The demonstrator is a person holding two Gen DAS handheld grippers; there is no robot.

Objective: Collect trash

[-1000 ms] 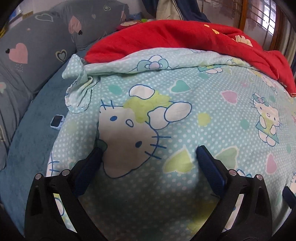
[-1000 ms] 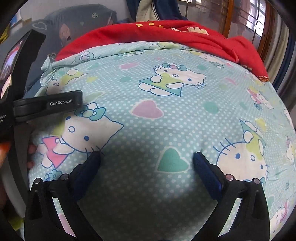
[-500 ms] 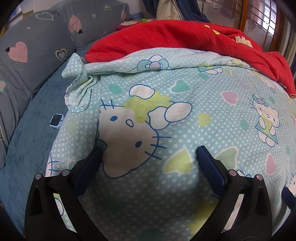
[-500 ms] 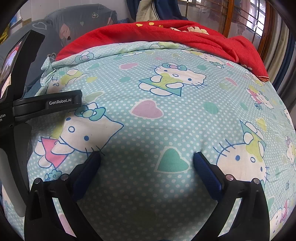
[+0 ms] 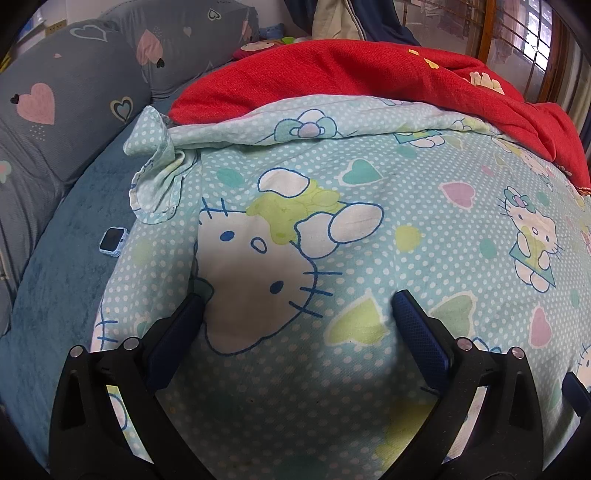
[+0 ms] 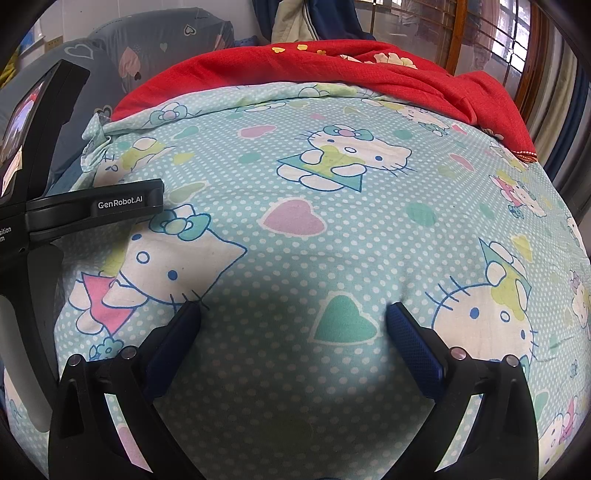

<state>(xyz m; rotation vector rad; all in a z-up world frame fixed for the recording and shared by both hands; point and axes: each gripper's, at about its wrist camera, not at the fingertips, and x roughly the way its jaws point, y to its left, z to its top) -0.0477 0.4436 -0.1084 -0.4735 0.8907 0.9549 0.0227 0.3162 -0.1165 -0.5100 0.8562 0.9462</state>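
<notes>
No trash shows in either view. My left gripper (image 5: 297, 299) hangs open just above a light blue cartoon-cat quilt (image 5: 332, 240), with nothing between its blue-padded fingers. My right gripper (image 6: 293, 310) is also open and empty, over the same quilt (image 6: 314, 206) a little to the right. The body of the left gripper (image 6: 92, 206) fills the left edge of the right wrist view.
A red blanket (image 5: 351, 70) lies along the quilt's far side. Grey heart-print cushions (image 5: 55, 110) line the left. A small blue smartwatch (image 5: 113, 239) rests on the teal sheet (image 5: 62, 280) beside the quilt. Wooden window bars (image 6: 458, 33) stand at the back right.
Both grippers have barely moved and stay open. A hand seen at the lower left of the right wrist view a second ago is out of sight now.
</notes>
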